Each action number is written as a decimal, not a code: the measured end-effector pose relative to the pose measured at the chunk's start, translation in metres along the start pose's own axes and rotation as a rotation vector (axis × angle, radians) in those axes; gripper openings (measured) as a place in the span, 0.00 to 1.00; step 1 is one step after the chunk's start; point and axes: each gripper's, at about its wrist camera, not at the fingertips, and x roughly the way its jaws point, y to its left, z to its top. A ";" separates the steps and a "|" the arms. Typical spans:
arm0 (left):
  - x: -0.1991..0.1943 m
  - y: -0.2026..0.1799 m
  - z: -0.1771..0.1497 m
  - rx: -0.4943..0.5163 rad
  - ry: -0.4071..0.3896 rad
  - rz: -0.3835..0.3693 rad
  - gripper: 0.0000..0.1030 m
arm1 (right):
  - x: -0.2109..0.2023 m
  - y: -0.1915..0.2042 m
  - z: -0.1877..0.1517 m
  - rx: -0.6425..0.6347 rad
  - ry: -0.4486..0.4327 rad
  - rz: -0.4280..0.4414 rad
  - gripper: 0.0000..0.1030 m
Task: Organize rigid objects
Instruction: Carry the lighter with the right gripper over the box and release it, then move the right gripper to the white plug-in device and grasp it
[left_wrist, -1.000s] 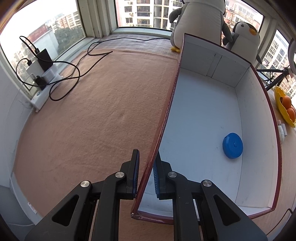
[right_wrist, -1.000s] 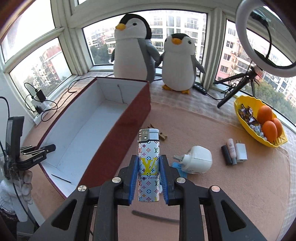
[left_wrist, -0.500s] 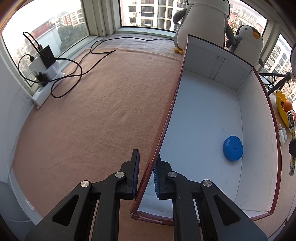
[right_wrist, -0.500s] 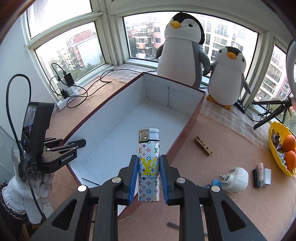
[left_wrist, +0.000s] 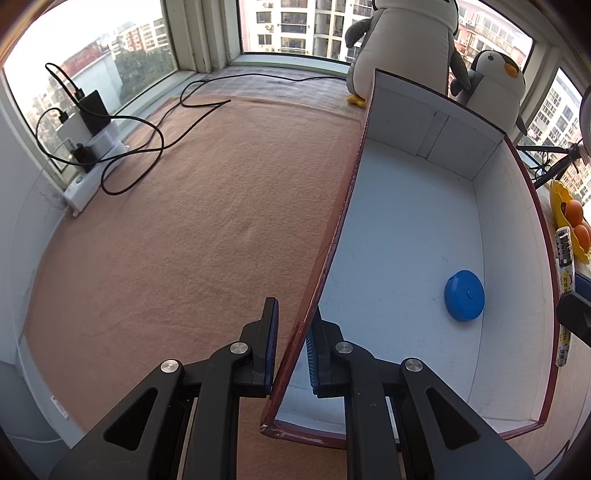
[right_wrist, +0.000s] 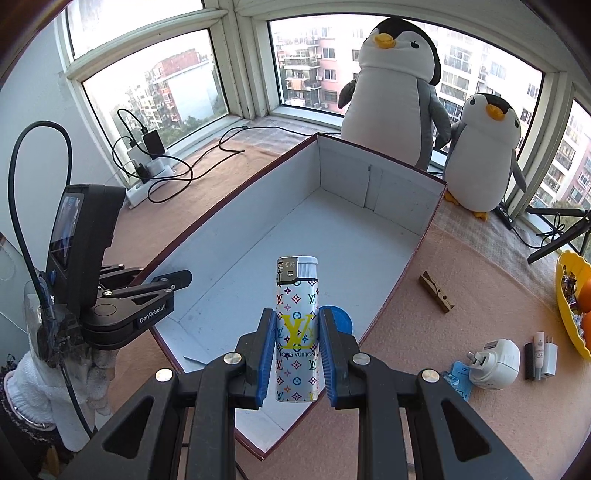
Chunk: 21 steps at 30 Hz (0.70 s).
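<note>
A long box (left_wrist: 413, 236) with dark red outside and white inside lies on the brown mat; it also shows in the right wrist view (right_wrist: 280, 236). My left gripper (left_wrist: 292, 334) is shut on the box's left wall near its front corner. A blue round disc (left_wrist: 464, 295) lies on the box floor. My right gripper (right_wrist: 297, 343) is shut on a patterned lighter (right_wrist: 297, 332), held upright above the box's near end. The lighter (left_wrist: 565, 280) also shows at the right edge of the left wrist view. The left gripper (right_wrist: 173, 280) shows in the right wrist view.
Two plush penguins (right_wrist: 399, 92) stand behind the box. Right of the box lie a wooden clothespin (right_wrist: 436, 291), a white plug adapter (right_wrist: 493, 363), small chargers (right_wrist: 541, 356) and a yellow fruit bowl (right_wrist: 570, 306). A power strip with cables (left_wrist: 92, 147) sits at the left window.
My right gripper has carried the lighter left, from over the mat to above the box's near end. The left gripper stays clamped on the box wall.
</note>
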 end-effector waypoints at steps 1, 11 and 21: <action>0.000 0.000 0.000 0.001 0.000 0.001 0.12 | 0.000 0.000 0.000 0.002 -0.003 0.003 0.20; 0.000 -0.004 0.000 0.016 0.005 0.010 0.12 | -0.013 -0.010 0.000 0.037 -0.041 -0.006 0.47; 0.002 -0.004 0.001 0.037 0.014 0.004 0.12 | -0.031 -0.053 -0.017 0.149 -0.056 -0.080 0.47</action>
